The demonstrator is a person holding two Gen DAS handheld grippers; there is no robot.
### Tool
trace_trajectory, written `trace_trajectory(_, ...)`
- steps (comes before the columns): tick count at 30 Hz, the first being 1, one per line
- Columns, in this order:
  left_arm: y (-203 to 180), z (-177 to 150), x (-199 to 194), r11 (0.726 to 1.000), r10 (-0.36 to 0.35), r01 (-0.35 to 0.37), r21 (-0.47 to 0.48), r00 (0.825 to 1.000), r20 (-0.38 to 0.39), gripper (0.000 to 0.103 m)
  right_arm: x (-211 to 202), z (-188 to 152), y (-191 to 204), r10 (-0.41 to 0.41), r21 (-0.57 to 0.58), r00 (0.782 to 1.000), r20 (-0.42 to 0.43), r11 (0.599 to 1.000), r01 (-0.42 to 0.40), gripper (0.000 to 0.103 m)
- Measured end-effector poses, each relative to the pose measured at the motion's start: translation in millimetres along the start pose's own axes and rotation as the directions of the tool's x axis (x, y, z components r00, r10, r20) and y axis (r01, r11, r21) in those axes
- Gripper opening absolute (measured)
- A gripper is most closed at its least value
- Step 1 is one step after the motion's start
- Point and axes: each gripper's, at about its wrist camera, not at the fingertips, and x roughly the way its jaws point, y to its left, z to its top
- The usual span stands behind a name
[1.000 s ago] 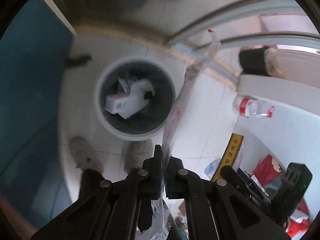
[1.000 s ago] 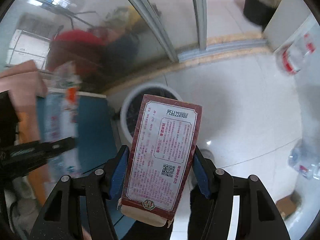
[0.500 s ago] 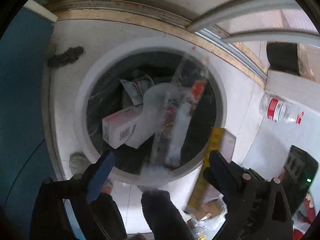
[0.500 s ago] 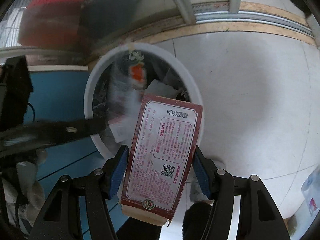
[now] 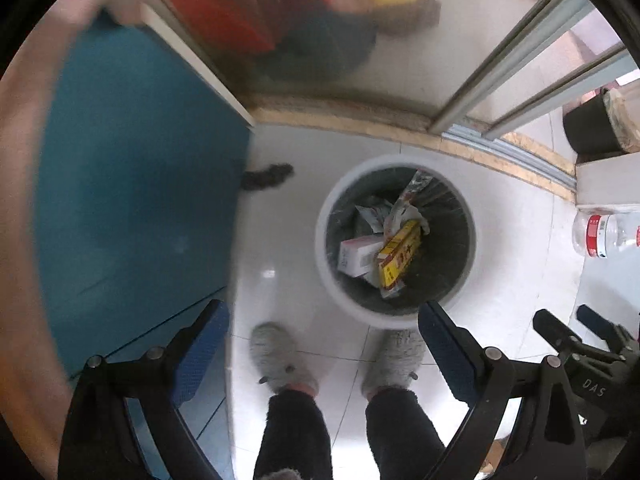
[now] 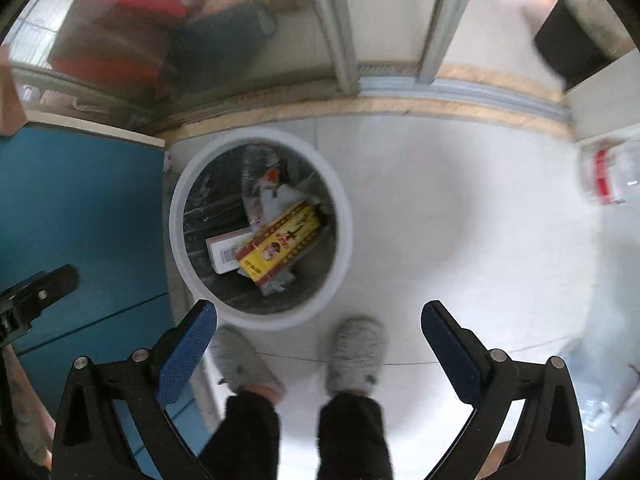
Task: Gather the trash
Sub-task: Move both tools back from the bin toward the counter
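Since half second ago: released red-and-yellow box (image 6: 278, 246) from right tongs (image 6: 319, 336), now lying in white bin (image 6: 182, 184) atop wrapper (image 6: 262, 190). Left tongs (image 5: 322, 340) likewise apart, empty. Next trash probably plastic bottle (image 5: 600, 235) outside bin.

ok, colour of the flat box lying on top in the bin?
Yellow with dark red borders, on the flat box in the bin; clearest in the right wrist view.

Round white plastic bin (image 6: 182, 200), smooth rim; yellow cardboard box (image 6: 280, 244) glossy; white floor tiles (image 6: 460, 220) glossy; grey slippers (image 6: 356, 356) fuzzy cloth.
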Motion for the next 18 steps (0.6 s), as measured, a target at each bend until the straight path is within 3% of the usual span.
trace_trajectory(4, -1.7, -28.1, -70.2, 1.000, 0.016, -0.016, -0.007, 0.998, 0.058, 0.097, -78.3, -21.8, 13.9, -0.071, -0.030, 0.996, 0.055, 0.997, 0.073, 0.103)
trace_trajectory(8, -10.2, -55.0, -147.3, 1.000, 0.014, -0.013, -0.005, 0.992, 0.124, 0.097, -157.6, -46.6, 25.1, -0.090, -0.049, 0.989, 0.120, 0.994, 0.096, 0.103)
trace_trajectory(18, -10.8, -107.6, -305.3, 0.998, -0.070, 0.065, 0.026, 0.963, 0.260, 0.097, -363.9, -121.2, 32.1, -0.106, -0.040, 0.952, 0.288, 0.992, 0.123, 0.103)
